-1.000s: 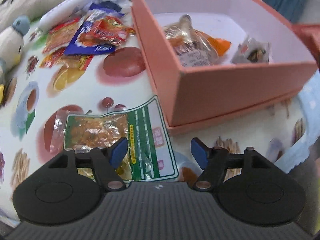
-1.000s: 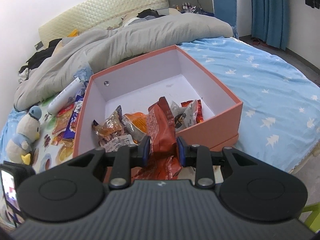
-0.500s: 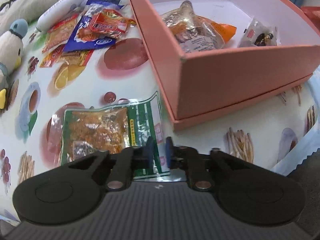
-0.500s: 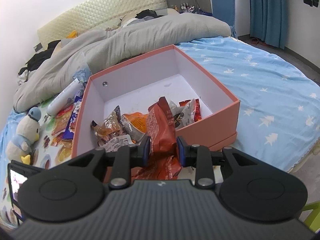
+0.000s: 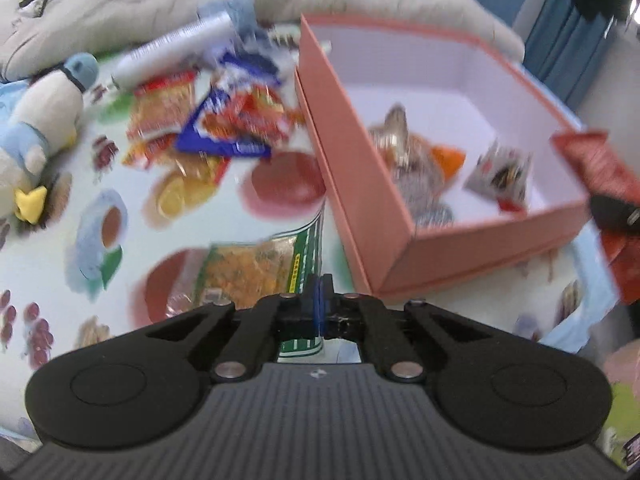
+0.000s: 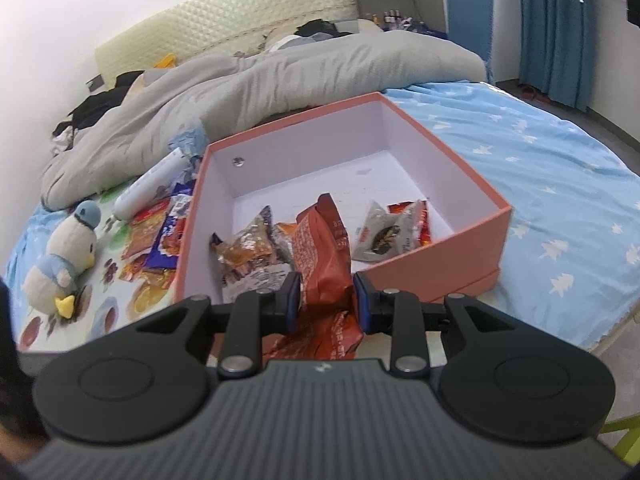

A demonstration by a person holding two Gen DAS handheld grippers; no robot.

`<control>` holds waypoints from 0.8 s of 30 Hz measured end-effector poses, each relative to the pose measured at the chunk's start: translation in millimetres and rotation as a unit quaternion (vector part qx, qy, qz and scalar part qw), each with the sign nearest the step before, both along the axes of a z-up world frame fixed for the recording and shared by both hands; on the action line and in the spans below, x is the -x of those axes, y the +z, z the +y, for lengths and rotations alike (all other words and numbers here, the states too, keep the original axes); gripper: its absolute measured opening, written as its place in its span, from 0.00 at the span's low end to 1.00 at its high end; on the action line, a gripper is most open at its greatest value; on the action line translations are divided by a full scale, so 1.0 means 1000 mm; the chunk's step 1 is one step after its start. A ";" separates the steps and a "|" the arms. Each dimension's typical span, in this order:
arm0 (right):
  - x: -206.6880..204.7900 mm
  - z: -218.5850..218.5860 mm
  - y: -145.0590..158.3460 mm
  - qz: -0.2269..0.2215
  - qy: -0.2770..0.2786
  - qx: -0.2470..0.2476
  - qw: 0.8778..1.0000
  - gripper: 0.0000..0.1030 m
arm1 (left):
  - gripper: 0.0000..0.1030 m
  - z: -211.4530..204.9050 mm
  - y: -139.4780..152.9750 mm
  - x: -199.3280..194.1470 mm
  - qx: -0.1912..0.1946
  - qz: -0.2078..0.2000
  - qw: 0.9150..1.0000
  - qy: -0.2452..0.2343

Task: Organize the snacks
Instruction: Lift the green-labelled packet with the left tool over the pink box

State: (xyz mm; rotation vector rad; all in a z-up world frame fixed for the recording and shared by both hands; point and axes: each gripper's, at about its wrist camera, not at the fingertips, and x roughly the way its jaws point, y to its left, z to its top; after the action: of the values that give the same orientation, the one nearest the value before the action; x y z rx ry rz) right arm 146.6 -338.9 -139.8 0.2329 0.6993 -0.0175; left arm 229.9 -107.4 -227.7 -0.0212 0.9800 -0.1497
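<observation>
Holding: I have the flat green-and-clear crinkly snack packet [image 5: 256, 268] pinched by its green edge in my left gripper [image 5: 318, 300], whose jaws are pressed together on the film; the packet hangs tilted over the printed cloth.
Red pouch: my right gripper [image 6: 326, 300] clamps the tall rust-red foil snack pouch [image 6: 326, 248] between its blue pads, jaws part-closed around it, and the pouch stands upright just above the near wall of the box.
Red pouch, other view: from the left wrist camera I see the same pouch [image 5: 596, 168] at the far right edge, beside the box's right corner.
Box: the salmon-pink cardboard box with a white inside [image 6: 472, 196] sits open on the bed, to the right of the loose snacks.
Inside the box: a crumpled gold-brown clear wrapper [image 6: 248, 244] lies near the left wall, an orange packet [image 5: 450, 158] just behind it, and a small grey-and-red sachet [image 6: 384, 232] to the right.
Loose pile: red, orange and blue wrappers [image 5: 224, 128] lie heaped on the cloth left of the box, blurred in the left view.
Cloth: a white picnic sheet printed with fruit and cups [image 5: 120, 220] lies under the pile.
Nearby: a blue-and-cream plush duck [image 6: 66, 256] lies left of the pile; a white tube [image 6: 148, 188] rests behind it.
Beyond: a grey rumpled duvet [image 6: 300, 76] crosses the bed, and a blue star-print sheet [image 6: 560, 184] spreads right of the box.
</observation>
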 end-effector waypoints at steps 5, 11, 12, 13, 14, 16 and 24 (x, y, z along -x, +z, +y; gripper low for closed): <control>-0.007 0.011 0.006 -0.007 0.015 0.005 1.000 0.31 | 0.00 0.011 0.038 -0.002 0.026 -0.035 0.999 0.001; -0.017 0.015 0.015 -0.010 0.026 -0.010 1.000 0.31 | 0.00 0.023 0.082 -0.005 0.057 -0.078 0.995 0.003; -0.018 0.016 0.017 -0.011 0.029 -0.010 0.999 0.31 | 0.00 0.025 0.089 -0.005 0.060 -0.086 0.994 0.005; -0.019 0.017 0.019 -0.013 0.032 -0.008 0.999 0.31 | 0.00 0.026 0.095 -0.006 0.063 -0.092 0.994 0.005; -0.020 0.017 0.021 -0.016 0.034 -0.007 0.999 0.31 | 0.00 0.026 0.102 -0.007 0.065 -0.099 0.993 0.005; -0.023 0.016 0.026 -0.019 0.036 -0.009 0.999 0.31 | 0.00 0.022 0.115 -0.009 0.065 -0.111 0.992 -0.001; -0.039 0.008 0.055 -0.045 0.039 -0.004 0.998 0.31 | 0.00 -0.006 0.169 -0.022 0.076 -0.155 0.984 -0.036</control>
State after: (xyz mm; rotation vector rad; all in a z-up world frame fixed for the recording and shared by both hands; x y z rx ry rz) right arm 185.5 -330.6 -85.2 0.2133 0.6176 0.0697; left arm 252.0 -113.8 -58.5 -0.1002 0.6577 -0.2861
